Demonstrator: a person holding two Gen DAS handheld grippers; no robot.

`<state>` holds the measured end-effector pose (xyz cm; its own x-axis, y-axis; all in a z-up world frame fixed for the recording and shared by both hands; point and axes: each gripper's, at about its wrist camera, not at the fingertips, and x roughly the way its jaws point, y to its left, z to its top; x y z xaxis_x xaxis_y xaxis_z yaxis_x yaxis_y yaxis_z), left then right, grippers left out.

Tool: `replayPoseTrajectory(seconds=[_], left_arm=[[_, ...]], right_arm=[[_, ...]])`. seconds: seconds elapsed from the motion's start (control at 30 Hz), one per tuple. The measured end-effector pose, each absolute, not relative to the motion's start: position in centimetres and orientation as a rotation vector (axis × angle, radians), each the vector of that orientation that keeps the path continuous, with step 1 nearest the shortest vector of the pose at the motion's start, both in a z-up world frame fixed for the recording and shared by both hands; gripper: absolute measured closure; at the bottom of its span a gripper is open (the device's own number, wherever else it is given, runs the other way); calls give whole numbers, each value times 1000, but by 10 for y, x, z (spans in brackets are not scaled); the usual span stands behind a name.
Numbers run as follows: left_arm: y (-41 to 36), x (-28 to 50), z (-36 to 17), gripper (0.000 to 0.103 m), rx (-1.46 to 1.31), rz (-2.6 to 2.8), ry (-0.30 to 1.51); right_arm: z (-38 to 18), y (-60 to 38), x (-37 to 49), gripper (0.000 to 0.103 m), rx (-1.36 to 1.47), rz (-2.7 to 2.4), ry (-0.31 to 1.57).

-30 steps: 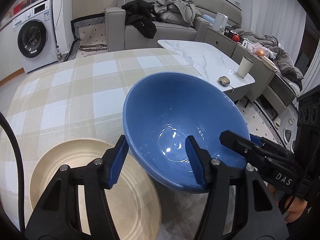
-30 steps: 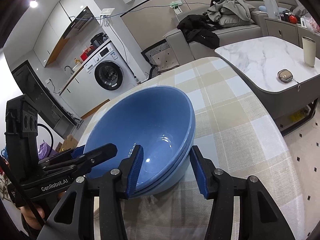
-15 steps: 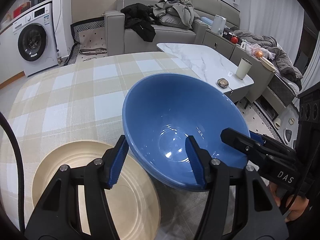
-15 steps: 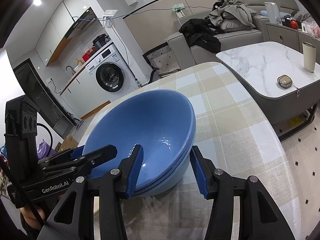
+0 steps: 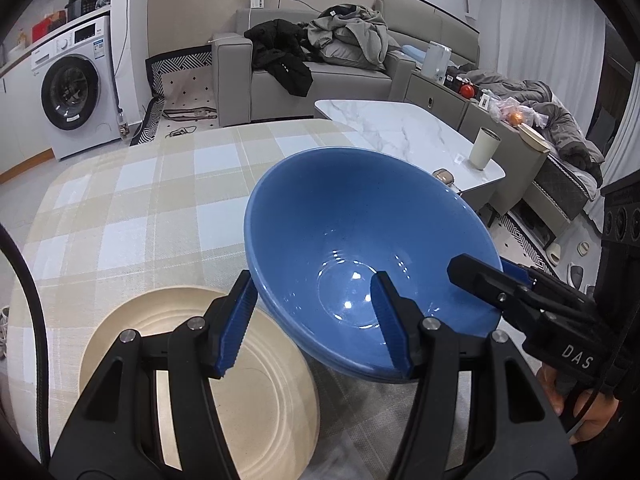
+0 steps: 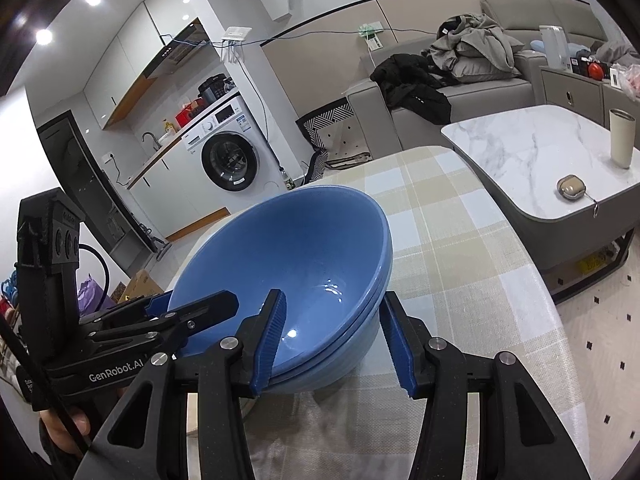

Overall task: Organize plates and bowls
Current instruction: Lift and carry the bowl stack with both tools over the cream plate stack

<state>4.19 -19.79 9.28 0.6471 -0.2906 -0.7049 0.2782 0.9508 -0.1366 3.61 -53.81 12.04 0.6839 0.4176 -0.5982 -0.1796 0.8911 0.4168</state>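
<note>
Blue bowls [image 5: 360,256], two nested, centre frame, tilted above the checked surface [image 5: 132,208] beside the cream plate [image 5: 208,384] lower left; left tongs [image 5: 316,320] and right tongs [image 6: 332,336], both wide-spread, straddle opposite rims, apparently steadying the stack without clamping.

Both grippers spread wide, meeting low from opposite sides.

The left gripper [image 5: 314,322] and right gripper [image 6: 332,336] each hold their blue-padded fingers apart, one finger inside and one outside the same rim.
</note>
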Motion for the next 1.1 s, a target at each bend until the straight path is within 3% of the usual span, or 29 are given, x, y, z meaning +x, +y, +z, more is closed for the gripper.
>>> replayPoseTrajectory(seconds=[1.1], left_arm=[[-116,-63,172,47,-63,-194,668]], right_arm=[[175,-469,-6,53,237,499,626]])
